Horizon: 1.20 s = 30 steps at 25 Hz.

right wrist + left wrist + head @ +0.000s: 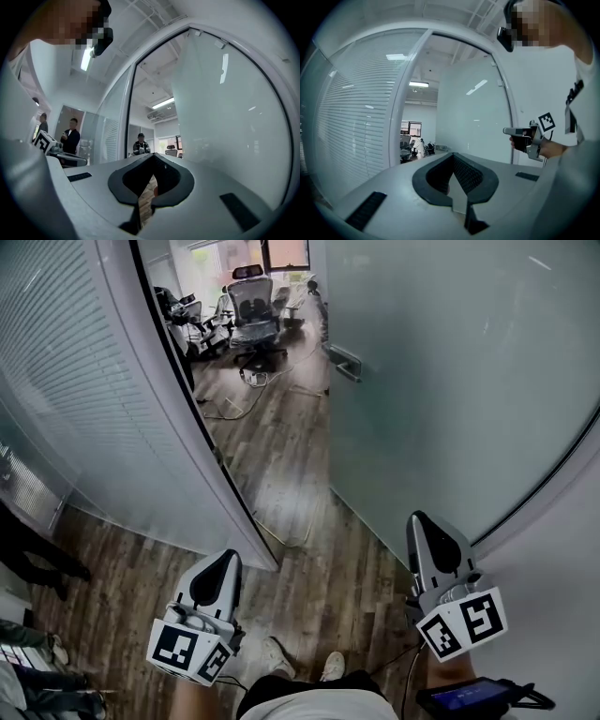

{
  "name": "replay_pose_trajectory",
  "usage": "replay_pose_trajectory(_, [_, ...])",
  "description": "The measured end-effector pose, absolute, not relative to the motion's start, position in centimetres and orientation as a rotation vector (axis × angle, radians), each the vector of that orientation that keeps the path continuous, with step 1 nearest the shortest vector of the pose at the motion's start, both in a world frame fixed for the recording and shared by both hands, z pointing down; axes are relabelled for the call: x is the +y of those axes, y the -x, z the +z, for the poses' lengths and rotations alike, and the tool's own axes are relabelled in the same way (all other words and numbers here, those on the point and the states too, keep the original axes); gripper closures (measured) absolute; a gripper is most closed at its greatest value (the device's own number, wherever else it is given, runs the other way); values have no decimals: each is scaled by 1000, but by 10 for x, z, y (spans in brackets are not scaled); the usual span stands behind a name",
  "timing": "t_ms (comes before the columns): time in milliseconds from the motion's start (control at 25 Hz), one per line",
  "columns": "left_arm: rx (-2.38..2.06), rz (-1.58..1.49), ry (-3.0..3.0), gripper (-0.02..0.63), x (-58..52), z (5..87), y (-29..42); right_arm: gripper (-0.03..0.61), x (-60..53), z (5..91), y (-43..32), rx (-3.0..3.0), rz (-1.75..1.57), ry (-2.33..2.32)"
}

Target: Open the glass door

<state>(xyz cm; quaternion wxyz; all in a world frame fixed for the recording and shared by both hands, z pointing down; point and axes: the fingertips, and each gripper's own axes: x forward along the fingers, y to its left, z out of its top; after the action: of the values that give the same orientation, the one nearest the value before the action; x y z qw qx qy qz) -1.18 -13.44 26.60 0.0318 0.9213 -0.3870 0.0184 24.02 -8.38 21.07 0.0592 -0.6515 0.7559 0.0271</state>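
The frosted glass door stands open, swung away to the right, with its metal handle at its near edge. Between it and the white door frame a wide gap shows wooden floor. My left gripper is held low at the bottom left, shut and holding nothing, pointing toward the frame's foot. My right gripper is shut and holds nothing, just short of the door's lower part, far below the handle. In the left gripper view the jaws meet at the tips. The right gripper's jaws do the same.
A frosted glass wall with blinds runs along the left. Beyond the doorway are office chairs and cables on the floor. A bystander's legs are at the far left. Two people stand behind me.
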Motion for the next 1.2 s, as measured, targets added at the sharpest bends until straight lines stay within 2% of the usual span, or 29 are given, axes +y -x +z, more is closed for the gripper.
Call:
replay_pose_trajectory(320, [-1316, 2, -2833, 613, -121, 256, 42, 577, -82, 218, -216, 2336, 100, 1892])
replay_pose_trajectory(560, [-1354, -28, -2822, 614, -127, 234, 84, 578, -95, 193, -163, 2412, 135, 1877])
replay_pose_trajectory(1040, [-1416, -121, -2807, 614, -127, 244, 162, 578, -96, 203, -82, 2490, 203, 1853])
replay_pose_trajectory(1200, [-1421, -118, -2808, 614, -132, 234, 144, 578, -103, 194, -100, 2500, 201, 1854])
